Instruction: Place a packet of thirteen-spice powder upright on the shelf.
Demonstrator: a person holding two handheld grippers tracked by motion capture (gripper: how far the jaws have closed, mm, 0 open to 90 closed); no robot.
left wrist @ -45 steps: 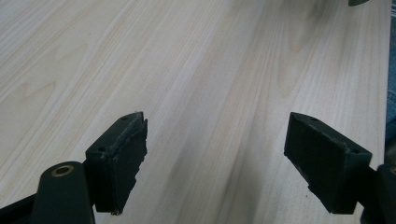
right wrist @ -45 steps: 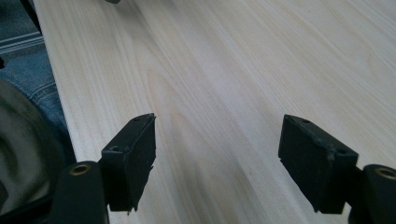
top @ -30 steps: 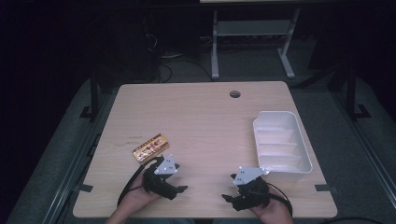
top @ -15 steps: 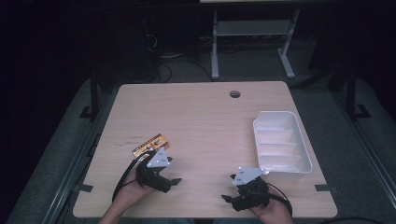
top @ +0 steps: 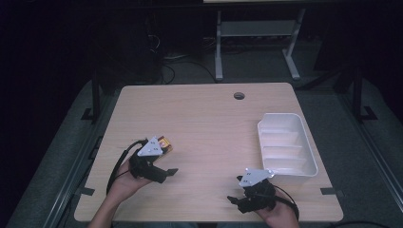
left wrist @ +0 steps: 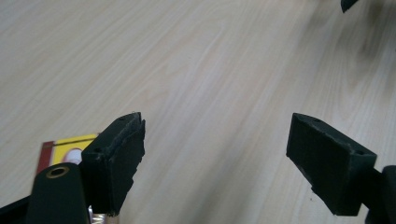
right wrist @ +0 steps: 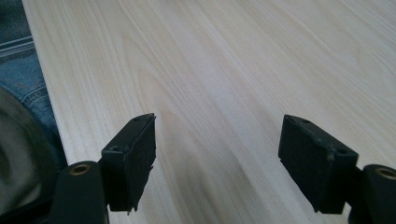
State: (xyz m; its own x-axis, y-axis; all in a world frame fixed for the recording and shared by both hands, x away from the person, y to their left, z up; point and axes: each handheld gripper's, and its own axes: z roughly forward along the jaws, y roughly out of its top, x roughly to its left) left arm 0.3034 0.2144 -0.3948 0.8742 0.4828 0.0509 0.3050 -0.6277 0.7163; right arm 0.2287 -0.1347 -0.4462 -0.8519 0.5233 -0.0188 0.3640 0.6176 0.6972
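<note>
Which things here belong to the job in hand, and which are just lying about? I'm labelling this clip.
In the job:
- yellow and red packet, partly under the left gripper
- left gripper, jaws open, nearest the packet

Lying about for now:
- white divided tray, nothing in it
- right gripper, open, low over bare table

You have bare table point(top: 204, 118) between both grippers and ahead of them; the white tray point(top: 285, 149) blocks the right side, the yellow packet point(top: 165, 142) sits left.
</note>
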